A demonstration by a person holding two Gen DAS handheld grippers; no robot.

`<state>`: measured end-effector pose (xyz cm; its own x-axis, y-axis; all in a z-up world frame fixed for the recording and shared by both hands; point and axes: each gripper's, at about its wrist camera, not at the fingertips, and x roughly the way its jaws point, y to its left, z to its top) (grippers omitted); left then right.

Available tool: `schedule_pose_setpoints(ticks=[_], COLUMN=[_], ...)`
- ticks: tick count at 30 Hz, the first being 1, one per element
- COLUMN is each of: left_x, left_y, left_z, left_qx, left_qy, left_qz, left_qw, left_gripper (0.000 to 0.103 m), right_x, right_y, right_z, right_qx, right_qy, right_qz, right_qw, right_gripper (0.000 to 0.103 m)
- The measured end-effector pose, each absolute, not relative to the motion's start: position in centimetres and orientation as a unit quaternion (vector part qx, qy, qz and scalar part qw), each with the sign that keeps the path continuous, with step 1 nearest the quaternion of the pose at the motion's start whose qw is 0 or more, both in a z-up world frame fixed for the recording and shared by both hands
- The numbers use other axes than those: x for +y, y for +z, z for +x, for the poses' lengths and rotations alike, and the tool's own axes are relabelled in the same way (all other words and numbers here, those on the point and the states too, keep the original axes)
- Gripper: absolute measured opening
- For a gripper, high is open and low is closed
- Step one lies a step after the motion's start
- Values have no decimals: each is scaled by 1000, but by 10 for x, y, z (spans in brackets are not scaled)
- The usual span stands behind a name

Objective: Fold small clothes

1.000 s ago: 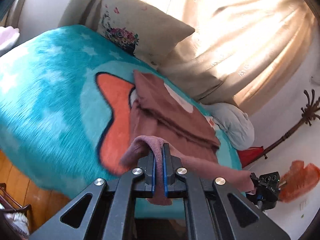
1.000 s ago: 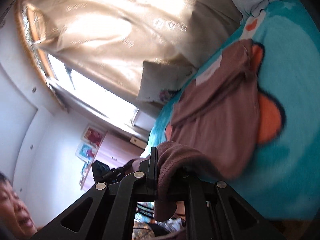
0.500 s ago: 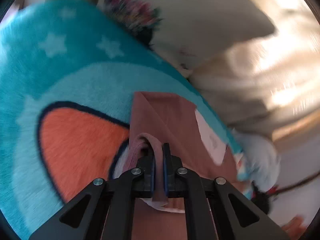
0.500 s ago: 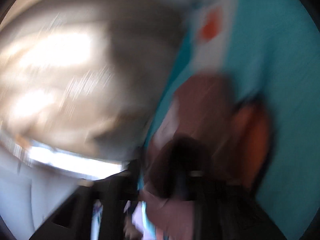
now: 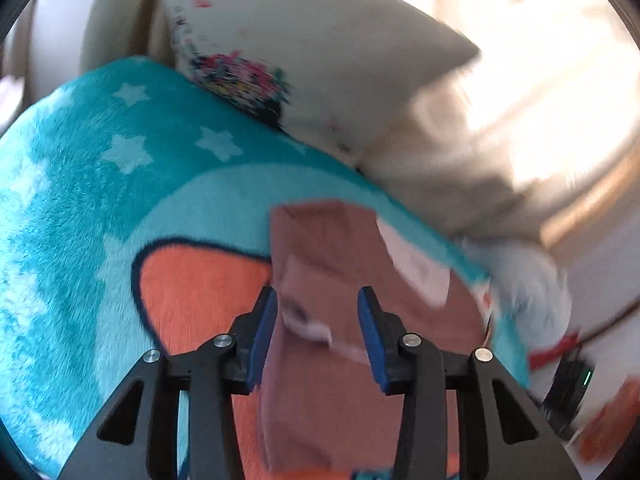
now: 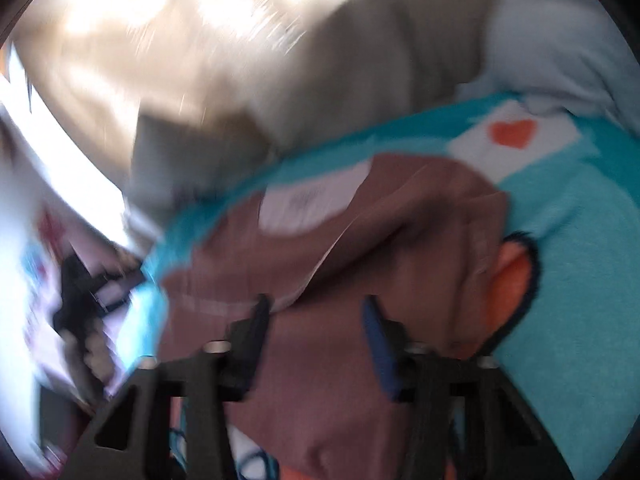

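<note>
A bed covered by a teal blanket (image 5: 80, 216) with white stars and an orange patch serves as the folding surface, which keeps the cloth flat and within reach of both hands. A flowered pillow (image 5: 304, 40) leans at its far end against pale curtains (image 6: 200, 52). The brown garment (image 5: 328, 248) lies on the blanket in front of both claws, doubled over on itself, with a white label showing near its far edge and a pale hem just ahead of the pads. The left claw (image 5: 317, 320) has just been opening; its blue pads stand apart with the cloth lying loose below, apparently released after the fold. The right claw (image 6: 316, 320) has been closing partway, yet its pads also stand apart, pinching nothing.
</note>
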<state>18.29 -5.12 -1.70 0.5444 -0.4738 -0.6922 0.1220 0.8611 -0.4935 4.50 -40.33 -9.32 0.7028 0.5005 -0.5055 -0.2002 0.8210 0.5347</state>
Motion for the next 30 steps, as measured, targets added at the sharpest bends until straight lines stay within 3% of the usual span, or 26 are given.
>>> schedule_pose_setpoints(ticks=[7, 14, 20, 26, 28, 30], left_x=[-94, -96, -67, -40, -33, -27], left_y=[-31, -44, -45, -40, -38, -40], left_z=[138, 143, 140, 110, 100, 93], left_qx=[443, 461, 460, 444, 433, 433], left_qy=[-215, -218, -187, -154, -139, -127], left_qz=[-108, -106, -121, -117, -116, -118], left_qw=[864, 854, 859, 875, 883, 885], left_gripper=[41, 41, 46, 47, 56, 56], right_x=[-346, -360, -375, -272, -236, -205], right_y=[-94, -79, -51, -41, -47, -52], right_z=[97, 172, 149, 120, 122, 133], right_qx=[384, 360, 300, 370, 393, 403], right_qy=[198, 120, 161, 311, 323, 322], right_qz=[145, 199, 274, 134, 78, 41], right_qw=[890, 904, 900, 865, 857, 856], right_gripper=[34, 34, 38, 38, 36, 36])
